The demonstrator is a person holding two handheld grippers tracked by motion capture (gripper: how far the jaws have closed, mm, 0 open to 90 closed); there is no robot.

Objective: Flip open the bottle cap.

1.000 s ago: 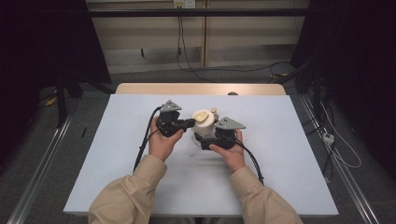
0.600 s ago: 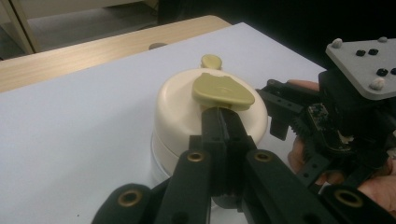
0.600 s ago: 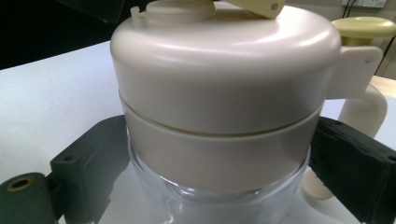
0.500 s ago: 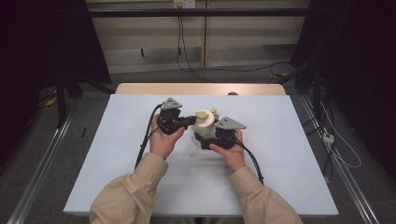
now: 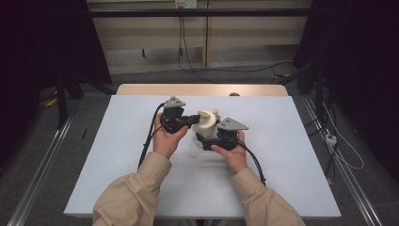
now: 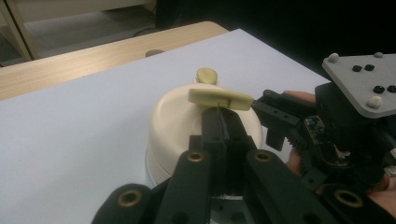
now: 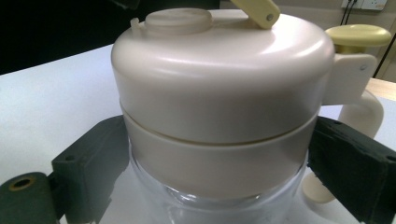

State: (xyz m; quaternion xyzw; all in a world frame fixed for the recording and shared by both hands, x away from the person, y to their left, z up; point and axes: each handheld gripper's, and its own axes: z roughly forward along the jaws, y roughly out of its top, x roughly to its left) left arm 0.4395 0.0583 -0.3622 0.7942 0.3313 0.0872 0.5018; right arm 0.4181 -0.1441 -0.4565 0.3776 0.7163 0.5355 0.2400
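You had the jar [image 5: 205,126] standing upright near the middle of the table [image 5: 117,155], its long axis vertical: a cream domed lid [image 7: 219,84] on top and a clear body [image 7: 210,205] below. On the lid a flat yellow lever [image 6: 220,98] lay roughly level, and beyond it stood a yellow knob [image 6: 206,75] on the handle side; in the right gripper view that knob [image 7: 358,35] sat at the far right, above the curved handle [image 7: 369,112]. The jar stood between your two grippers, the left gripper [image 5: 194,120] coming at it from the left and the right gripper [image 5: 203,137] from the near right side. Your left gripper's jaws were fully together, with their tips just under the near end of the lever; from the left gripper view I could not tell for sure whether they pinched its edge or only touched it. Your right gripper's jaws stood wide around the jar, one pad [image 7: 88,154] at each side of the lid's lower band, and they looked pressed against it, so that gripper held the jar. Your left hand [image 5: 165,141] sat behind its gripper with the forearm running up from the bottom left, gripper pointed right and roughly level toward the lid. Your right hand [image 5: 232,153] lay low on the table with the wrist bent, gripper pointed toward the jar's base, its grey plate [image 5: 230,124] on top.
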